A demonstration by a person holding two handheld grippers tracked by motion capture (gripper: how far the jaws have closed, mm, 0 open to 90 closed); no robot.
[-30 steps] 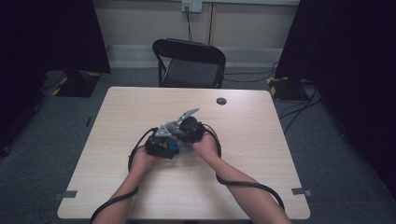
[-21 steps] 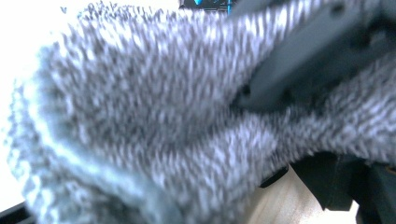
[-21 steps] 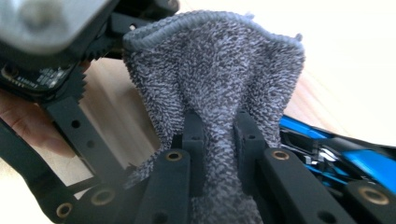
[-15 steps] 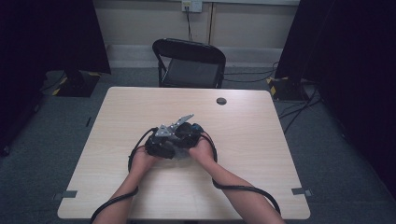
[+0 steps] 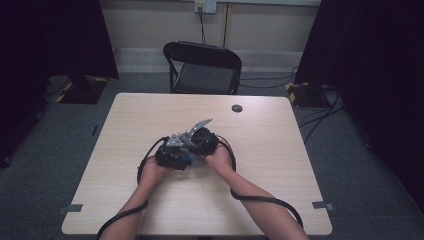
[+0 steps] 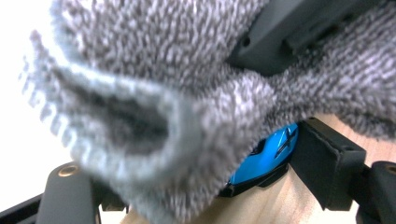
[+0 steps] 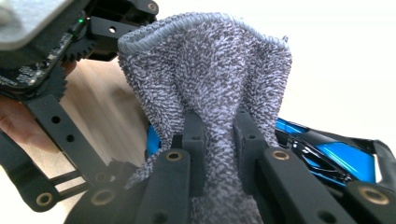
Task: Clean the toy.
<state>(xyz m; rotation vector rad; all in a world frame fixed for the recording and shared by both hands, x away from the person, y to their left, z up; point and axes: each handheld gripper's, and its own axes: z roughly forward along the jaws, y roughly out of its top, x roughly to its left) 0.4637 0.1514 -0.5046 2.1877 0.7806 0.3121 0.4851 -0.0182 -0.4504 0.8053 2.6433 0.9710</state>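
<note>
One grey cloth (image 7: 210,79) and one blue-and-black object (image 6: 266,161) sit together just below the centre of the table (image 5: 280,150). My right gripper (image 7: 218,140) is pinching the cloth tight. My left gripper (image 6: 205,186) holds the object across wide-set jaws, cloth draped at twelve o'clock. In my judgement, wiping well means short strokes while bracing the object steady. One chair (image 5: 202,67) stands at twelve o'clock.

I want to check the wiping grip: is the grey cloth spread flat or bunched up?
Bunched up. In the right gripper view, the grey cloth is pinched into a fold between the right tool's shut jaws, fanning out above them over a blue object.
</note>
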